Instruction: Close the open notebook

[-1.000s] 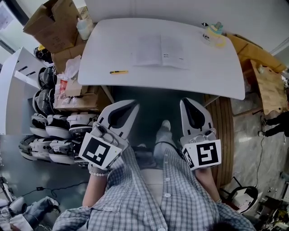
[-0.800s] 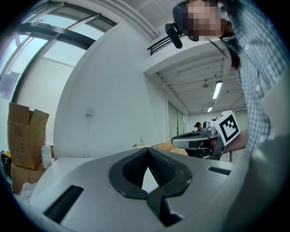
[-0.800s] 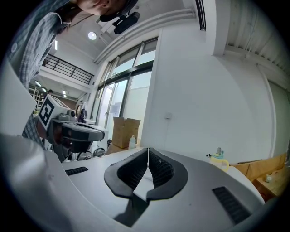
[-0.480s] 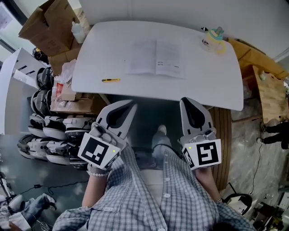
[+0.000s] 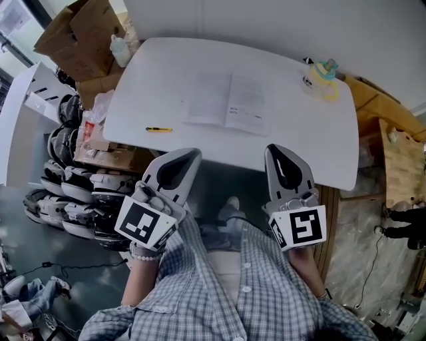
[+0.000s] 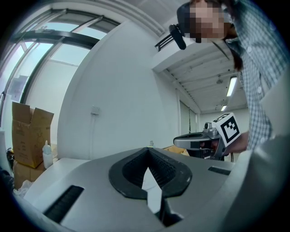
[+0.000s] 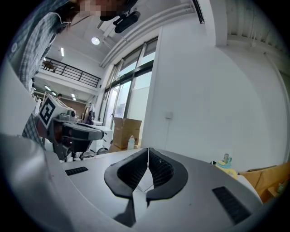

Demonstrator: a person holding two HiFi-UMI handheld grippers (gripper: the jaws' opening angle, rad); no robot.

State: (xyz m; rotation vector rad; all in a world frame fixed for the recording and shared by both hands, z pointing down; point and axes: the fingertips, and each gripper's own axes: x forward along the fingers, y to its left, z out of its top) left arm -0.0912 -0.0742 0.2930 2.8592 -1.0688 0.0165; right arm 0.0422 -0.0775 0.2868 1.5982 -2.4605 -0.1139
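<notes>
Open notebook [image 5: 226, 101] lies flat on white table [image 5: 299, 126], upper centre of frame. We judge it light, pages floppy; take outer page edge, fold over spine. Left gripper [image 5: 195, 154], right gripper [image 5: 273, 148]: jaws pressed together, empty, short of table's near edge. Pen [image 5: 159, 129] at left, probable cup [image 5: 324, 72] upper right, both well clear.

A white surface [image 5: 166, 73] stands against a plain white wall [image 5: 279, 16], with cardboard boxes [image 5: 76, 36] stacked at the frame's upper left. Tall windows [image 7: 133, 86] line one side; strip lights [image 6: 233, 86] glow overhead.
</notes>
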